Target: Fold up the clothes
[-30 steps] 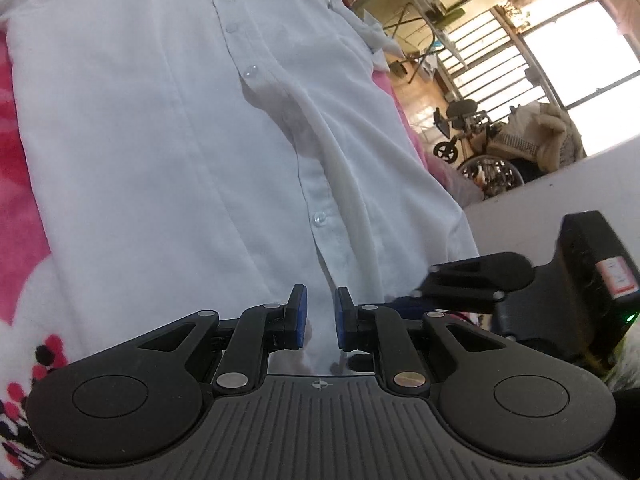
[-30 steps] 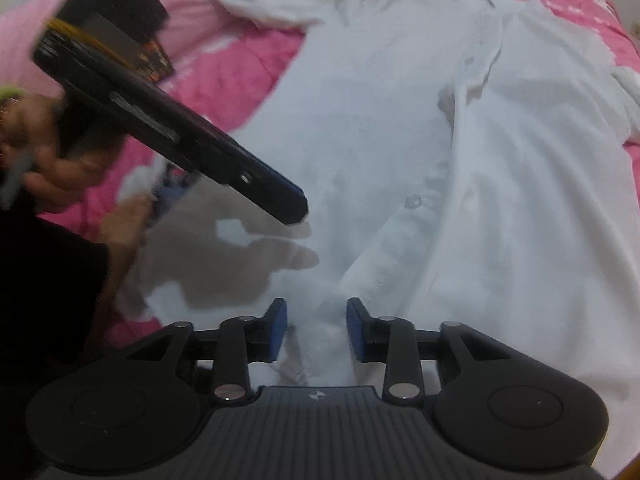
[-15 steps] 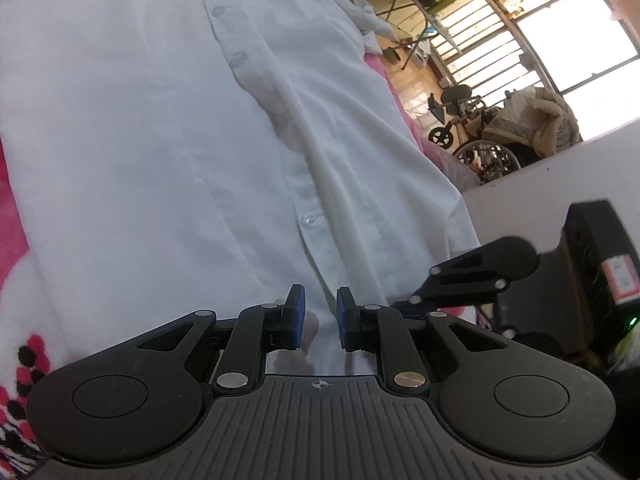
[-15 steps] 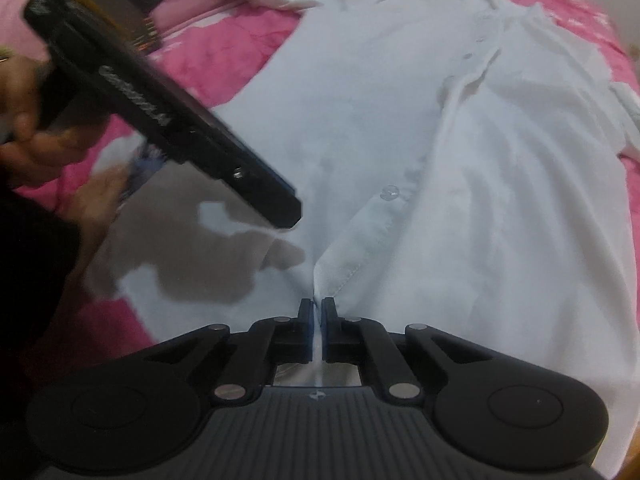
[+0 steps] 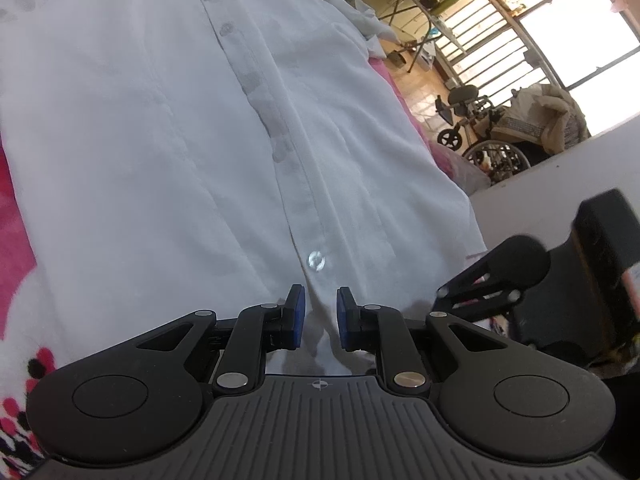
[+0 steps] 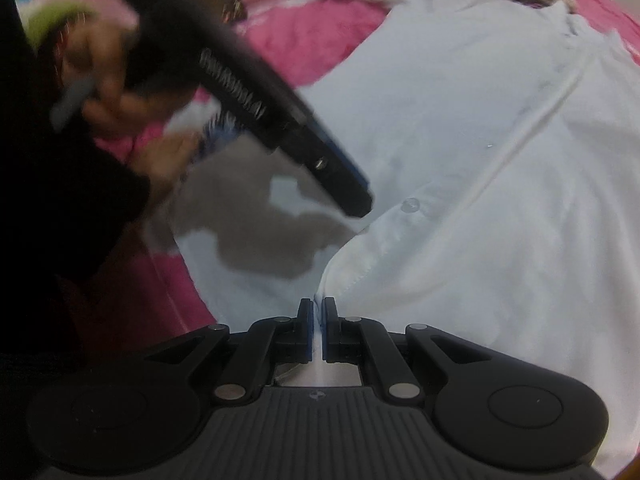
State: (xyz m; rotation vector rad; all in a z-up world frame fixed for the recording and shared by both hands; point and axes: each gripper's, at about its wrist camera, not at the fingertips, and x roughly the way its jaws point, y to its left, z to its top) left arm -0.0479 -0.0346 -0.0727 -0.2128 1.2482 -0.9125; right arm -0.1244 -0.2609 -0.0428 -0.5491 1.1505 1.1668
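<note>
- Shirt (image 5: pixel 168 128): a white button-up, spread front-up across the pink bedspread (image 5: pixel 12 216), its button placket running away from you in both wrist views.
- Your right tongs (image 6: pixel 318 330) are pinched nearly together on the hem at the bottom of the placket; you can see a thin fold of white cloth standing between the blue pads (image 6: pixel 307 330), with the fabric drawn up toward them.
- Your left tongs (image 5: pixel 318 322) stand narrowly apart at the same hem, just below the lowest button (image 5: pixel 316 261). White cloth lies in the gap, but whether the pads press on it you cannot tell.
- From the right wrist view, your left tongs come in from the upper left, blurred, tip down on the shirt just beside the placket, held by your left hand (image 6: pixel 108 80) in a dark sleeve.
- The two tongs are close together at the shirt's bottom edge.
- Beyond the bed, a wheelchair (image 5: pixel 480 136) stands near a bright barred window (image 5: pixel 568 28).
</note>
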